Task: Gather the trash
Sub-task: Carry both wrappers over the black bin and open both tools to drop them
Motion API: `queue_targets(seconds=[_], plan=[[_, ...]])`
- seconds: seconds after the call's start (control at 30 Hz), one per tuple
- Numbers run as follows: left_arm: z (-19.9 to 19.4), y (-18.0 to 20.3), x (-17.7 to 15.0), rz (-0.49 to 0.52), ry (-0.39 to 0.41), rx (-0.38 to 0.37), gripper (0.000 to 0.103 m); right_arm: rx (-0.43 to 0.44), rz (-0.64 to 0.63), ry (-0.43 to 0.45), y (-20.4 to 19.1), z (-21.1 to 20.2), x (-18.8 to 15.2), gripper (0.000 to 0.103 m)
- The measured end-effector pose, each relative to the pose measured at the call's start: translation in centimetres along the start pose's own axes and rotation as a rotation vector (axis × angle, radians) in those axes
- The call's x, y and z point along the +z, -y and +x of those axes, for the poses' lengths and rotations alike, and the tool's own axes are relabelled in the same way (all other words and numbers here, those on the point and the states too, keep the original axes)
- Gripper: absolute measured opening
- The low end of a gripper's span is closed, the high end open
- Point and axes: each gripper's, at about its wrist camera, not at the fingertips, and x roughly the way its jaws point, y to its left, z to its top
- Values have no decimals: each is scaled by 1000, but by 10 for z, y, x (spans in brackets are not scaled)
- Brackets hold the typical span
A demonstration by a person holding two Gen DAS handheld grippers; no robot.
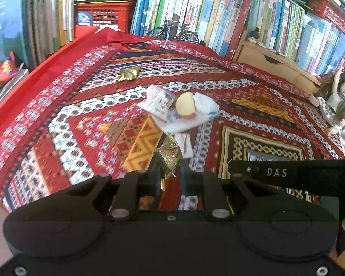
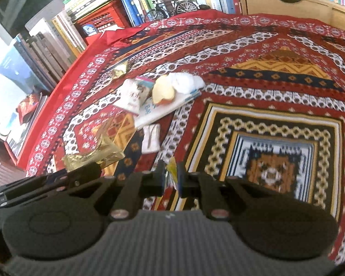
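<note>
Clamped on a crumpled gold foil wrapper (image 1: 170, 155), the left gripper (image 1: 170, 172) hangs over the patterned cloth (image 1: 57, 119); the right gripper (image 2: 171, 176) pinches a small yellow scrap (image 2: 172, 168). Beyond them lie an apple piece (image 2: 163, 90), tissue (image 2: 187, 81) and another gold wrapper (image 1: 128, 73)

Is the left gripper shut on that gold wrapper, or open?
Shut on it. The left gripper has its jaws nearly together, and the crumpled gold wrapper sticks up from between them, lifted off the patterned cloth.
</note>
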Motion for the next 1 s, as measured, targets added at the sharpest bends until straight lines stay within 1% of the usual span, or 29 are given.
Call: queue_targets(seconds=[0.3,0.53,0.73,1.0], plan=[[-53,-19,-45,-13,14,7,15,-10,-15,21,-22,-34,-46,13],[-83,-33,-73,-10,20,7,16,-14,-37,25,-40,-52,-78,13],[-101,-50,-102,-26,11,13,16,-13,-61,6,-54,-56,-108,13],[-115,-76,-154,-19,-37,21,16,-3,-76,-42,-78,-50,-150,13]])
